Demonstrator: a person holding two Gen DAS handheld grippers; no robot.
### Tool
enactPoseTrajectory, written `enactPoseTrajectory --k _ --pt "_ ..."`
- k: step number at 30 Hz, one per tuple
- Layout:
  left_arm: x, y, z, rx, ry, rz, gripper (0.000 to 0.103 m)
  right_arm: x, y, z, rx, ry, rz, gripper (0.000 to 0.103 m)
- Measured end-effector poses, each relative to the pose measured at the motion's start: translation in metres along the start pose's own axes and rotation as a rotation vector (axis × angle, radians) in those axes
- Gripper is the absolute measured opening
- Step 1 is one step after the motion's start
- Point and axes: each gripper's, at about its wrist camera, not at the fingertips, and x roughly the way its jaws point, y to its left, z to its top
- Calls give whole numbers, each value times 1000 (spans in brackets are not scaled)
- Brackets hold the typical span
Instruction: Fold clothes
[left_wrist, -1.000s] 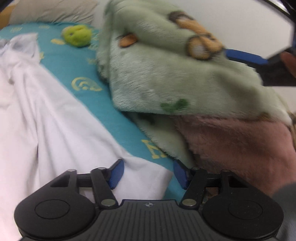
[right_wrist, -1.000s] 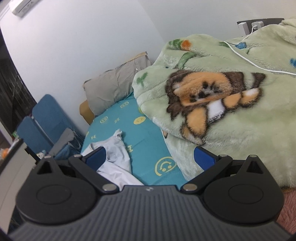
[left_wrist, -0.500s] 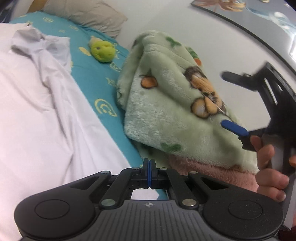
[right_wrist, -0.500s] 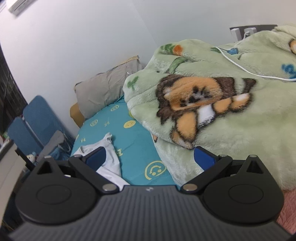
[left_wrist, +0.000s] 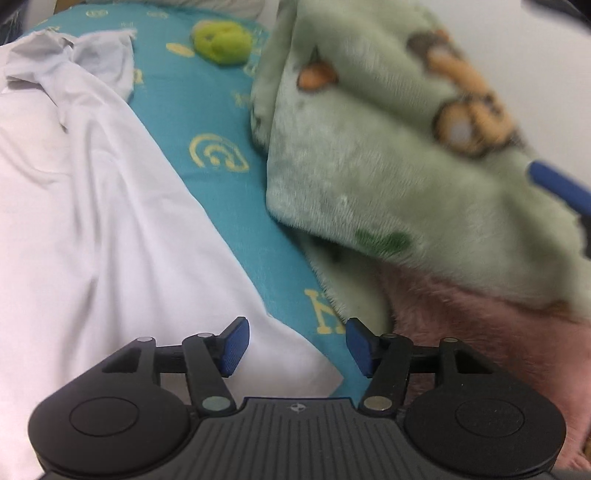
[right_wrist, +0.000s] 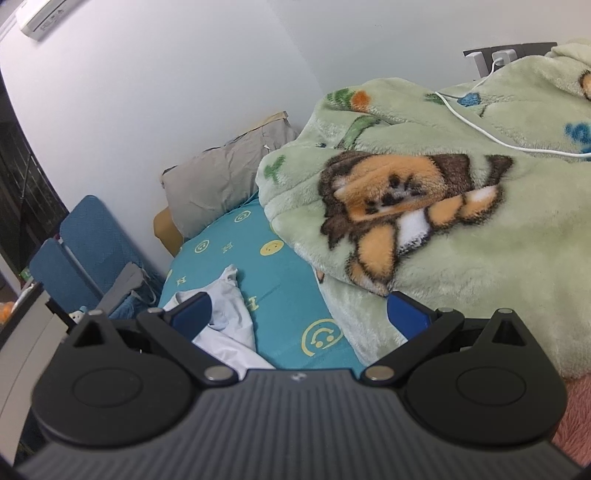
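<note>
So a white garment (left_wrist: 92, 221) is being spread out on the teal bedsheet (left_wrist: 221, 122), and honestly not much folding is being shown yet. The cloth is lying mostly flat but wrinkled, with a bunched-up bit near the far end, by the look of it a sleeve or collar, though that can't really be told. No clean fold line is being seen anywhere, so the task is being judged as barely started: smoothing first, then pretty much all the actual folds are left to do.

The left gripper (left_wrist: 295, 345) is being held low over the near corner of the garment, right where its edge meets the sheet. Its jaws are being opened at this moment, about halfway apart, and nothing is being pinched between them; the corner is lying under the gap, not in it.

The right gripper (right_wrist: 299, 314) is being kept off to the side, jaws spread wide and empty, pointed across the bed toward the pillow (right_wrist: 221, 181). Only the crumpled far end of the garment is being caught in its view.

The fuzzy green blanket (left_wrist: 388, 166) is being left piled just beside the garment, so room for folding is looking a bit tight on that side. A yellow-green plush toy (left_wrist: 221, 40) is sitting further up the sheet, well apart from the cloth.
</note>
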Motion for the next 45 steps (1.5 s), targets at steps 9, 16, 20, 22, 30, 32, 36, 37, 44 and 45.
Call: enactPoseTrajectory --k 9,16,20,22,30,32,36,37,44,45 --pt "17 3 6 -62 37 112 0 13 -5 -3 -5 31 -21 103" --pt "-48 36 11 -145 -12 -31 0 10 -10 -2 14 28 -21 103" --pt "-118 75 5 -211 -53 -126 0 9 -5 -2 3 30 -16 103" --pt "-155 103 -1 -267 -74 -149 0 10 -3 -3 -1 37 -18 103" --pt "-200 191 -36 -303 10 160 0 12 7 -6 -39 60 -28 103" --pt "-188 201 -42 -280 62 254 1 13 12 -8 -58 70 -31 103" --pt "-192 187 -40 -222 27 285 10 12 20 -12 -98 83 -40 103" --pt "-195 180 -39 -195 11 298 20 12 22 -13 -108 86 -40 103" --pt "-202 118 -46 16 -58 238 45 13 32 -18 -143 99 -32 103" --pt "-198 107 -49 48 -59 215 46 13 33 -19 -145 100 -32 103"
